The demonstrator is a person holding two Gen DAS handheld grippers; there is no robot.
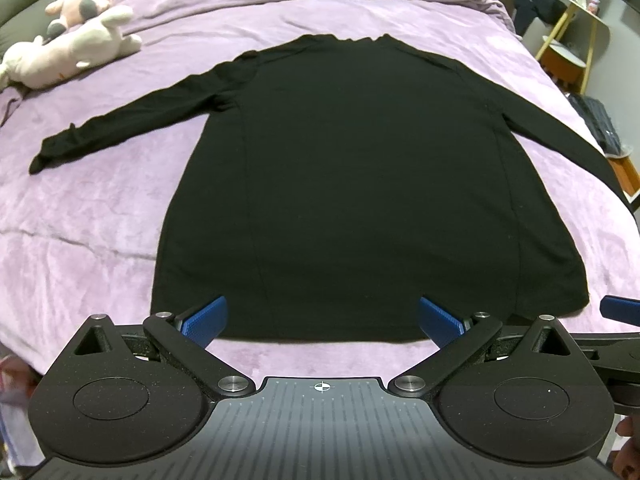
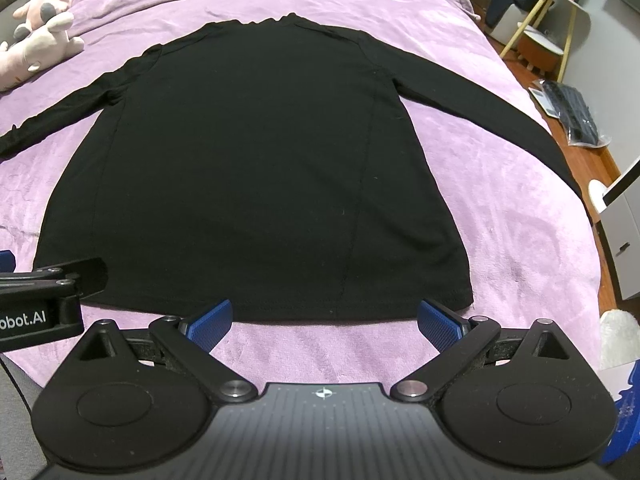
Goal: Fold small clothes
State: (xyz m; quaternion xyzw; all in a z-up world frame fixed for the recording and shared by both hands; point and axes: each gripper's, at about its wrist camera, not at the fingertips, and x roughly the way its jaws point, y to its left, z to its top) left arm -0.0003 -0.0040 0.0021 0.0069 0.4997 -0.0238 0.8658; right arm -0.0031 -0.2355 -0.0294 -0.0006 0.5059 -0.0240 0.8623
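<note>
A black long-sleeved shirt [image 1: 344,184] lies flat on a purple bedspread [image 1: 88,216], hem towards me, collar far, both sleeves spread out. My left gripper [image 1: 323,320] is open and empty just above the hem, its blue fingertips [image 1: 206,320] over the hem's left-middle part. In the right wrist view the shirt [image 2: 248,168] fills the middle. My right gripper [image 2: 325,320] is open and empty at the hem, a little short of it, near the shirt's right corner. The left gripper's body [image 2: 44,292] shows at the left edge there.
Plush toys [image 1: 76,40] lie at the bed's far left. The bed's right edge drops to a wooden floor with a keyboard in a bag [image 2: 572,112], a stool [image 2: 540,52] and a white cabinet [image 2: 624,232].
</note>
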